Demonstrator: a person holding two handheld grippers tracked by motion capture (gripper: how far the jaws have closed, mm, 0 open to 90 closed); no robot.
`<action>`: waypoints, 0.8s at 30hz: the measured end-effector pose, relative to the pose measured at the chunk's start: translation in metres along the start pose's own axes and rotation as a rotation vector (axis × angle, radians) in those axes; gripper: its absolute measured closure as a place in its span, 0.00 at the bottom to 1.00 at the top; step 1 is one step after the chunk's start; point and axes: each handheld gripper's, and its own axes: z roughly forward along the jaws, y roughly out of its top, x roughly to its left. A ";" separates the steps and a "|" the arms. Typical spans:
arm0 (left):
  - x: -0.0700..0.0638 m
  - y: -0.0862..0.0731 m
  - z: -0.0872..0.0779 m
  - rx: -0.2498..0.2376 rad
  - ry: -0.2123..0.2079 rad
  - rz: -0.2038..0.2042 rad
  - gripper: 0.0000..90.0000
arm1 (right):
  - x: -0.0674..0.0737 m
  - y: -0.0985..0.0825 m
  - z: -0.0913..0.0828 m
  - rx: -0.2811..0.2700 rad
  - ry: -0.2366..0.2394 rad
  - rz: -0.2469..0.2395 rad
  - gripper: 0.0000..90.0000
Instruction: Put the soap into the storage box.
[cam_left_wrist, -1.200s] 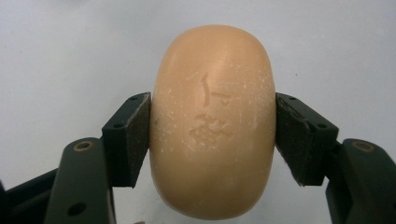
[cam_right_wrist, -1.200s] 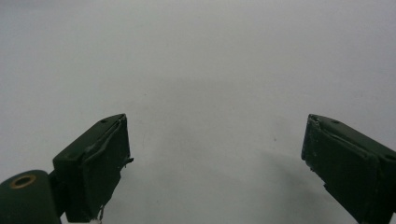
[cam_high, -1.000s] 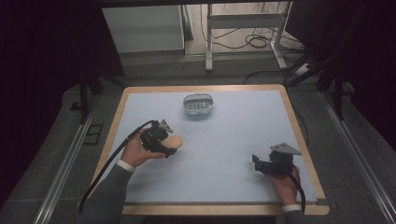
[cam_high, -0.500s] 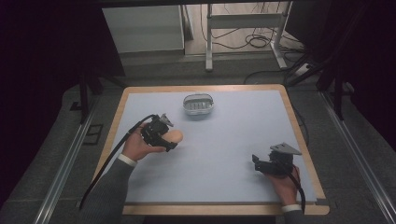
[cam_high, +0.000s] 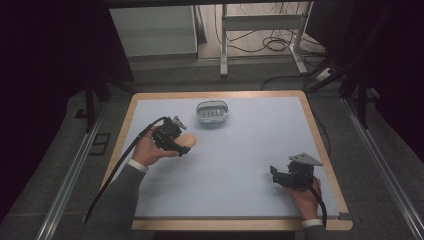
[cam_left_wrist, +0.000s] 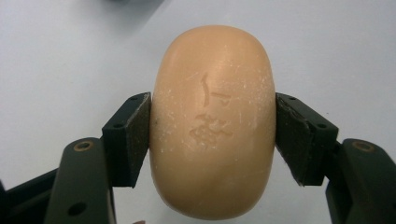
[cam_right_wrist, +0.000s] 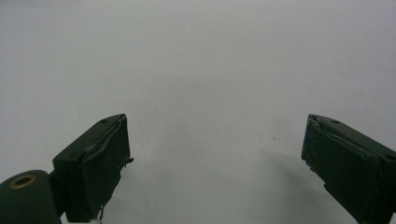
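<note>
Lab or test bay is indicated. A wood-edged table (cam_high: 320, 150) with a pale blue top is set on grey carpet, flanked by metal floor rails (cam_high: 65, 185). Loose cables (cam_high: 270, 45) and a metal frame stand (cam_high: 260, 22) are seen behind, with dark surrounds.

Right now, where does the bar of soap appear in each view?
High view: soap left of centre, in the left hand-held gripper.
Left gripper view: soap at centre, clamped between both jaws.
Right gripper view: not in it.
Shared landmark: the pale blue table mat.
</note>
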 end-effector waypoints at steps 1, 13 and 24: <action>0.000 0.001 0.000 -0.001 -0.002 -0.003 0.36 | 0.000 0.000 0.000 0.001 -0.002 -0.001 0.09; 0.010 0.012 0.002 0.006 0.008 -0.004 0.36 | 0.000 0.000 0.000 0.000 -0.001 0.000 0.09; 0.020 0.023 0.002 0.003 0.021 -0.004 0.36 | 0.000 0.000 0.000 -0.002 0.000 -0.006 0.09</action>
